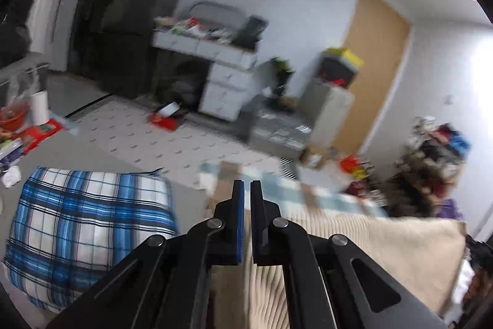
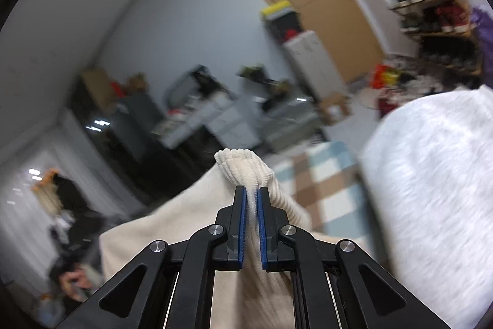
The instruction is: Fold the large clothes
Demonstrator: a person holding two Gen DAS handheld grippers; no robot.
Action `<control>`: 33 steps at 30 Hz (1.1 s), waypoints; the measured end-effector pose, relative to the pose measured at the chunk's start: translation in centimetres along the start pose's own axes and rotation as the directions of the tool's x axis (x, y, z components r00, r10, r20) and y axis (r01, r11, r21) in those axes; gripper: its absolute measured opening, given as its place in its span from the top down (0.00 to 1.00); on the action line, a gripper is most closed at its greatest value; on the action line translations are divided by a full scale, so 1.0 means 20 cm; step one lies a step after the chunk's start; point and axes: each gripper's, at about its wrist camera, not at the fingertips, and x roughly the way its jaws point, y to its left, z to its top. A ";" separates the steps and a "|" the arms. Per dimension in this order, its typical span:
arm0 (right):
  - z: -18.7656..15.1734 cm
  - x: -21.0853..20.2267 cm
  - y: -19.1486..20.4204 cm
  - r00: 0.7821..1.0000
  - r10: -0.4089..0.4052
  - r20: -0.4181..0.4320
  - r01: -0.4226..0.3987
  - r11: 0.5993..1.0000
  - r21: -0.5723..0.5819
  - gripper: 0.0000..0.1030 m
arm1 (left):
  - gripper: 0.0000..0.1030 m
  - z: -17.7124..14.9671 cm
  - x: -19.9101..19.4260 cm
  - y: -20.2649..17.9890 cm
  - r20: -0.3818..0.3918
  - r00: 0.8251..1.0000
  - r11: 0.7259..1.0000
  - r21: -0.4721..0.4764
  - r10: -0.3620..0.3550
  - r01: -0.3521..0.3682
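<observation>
Jaws of the right gripper point(image 2: 252, 196) pinch a bunched fold of the cream ribbed garment point(image 2: 197, 224), which bulges past the fingertips and drapes down below them. Those of the left gripper point(image 1: 247, 190) stand nearly together with only a narrow slit between — nothing shows in that slit, and the same cream cloth point(image 1: 385, 255) lies just beneath, beside a folded blue plaid piece point(image 1: 89, 224) on the grey surface point(image 1: 101, 158).

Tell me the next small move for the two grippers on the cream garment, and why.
Probably reopen the left gripper and regrip the cream ribbed garment: its jaws look shut with no cloth visible between them, while the right gripper already pinches a bunched corner.
</observation>
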 end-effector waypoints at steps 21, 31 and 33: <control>-0.57 -0.07 -0.07 0.947 -0.187 -0.260 0.173 0.982 -0.077 0.46 | 0.37 -0.61 -0.05 -0.09 -0.489 0.872 0.986 0.147 0.003 0.080; -0.63 0.07 -0.18 0.890 -0.304 -0.338 0.291 0.952 -0.091 0.90 | 0.76 -0.77 -0.12 -0.14 -0.467 0.881 0.981 0.195 0.075 0.020; -0.59 0.02 -0.20 0.895 -0.301 -0.330 0.294 0.953 -0.072 0.97 | 0.87 -0.75 -0.14 -0.15 -0.443 0.892 0.978 0.209 0.086 0.009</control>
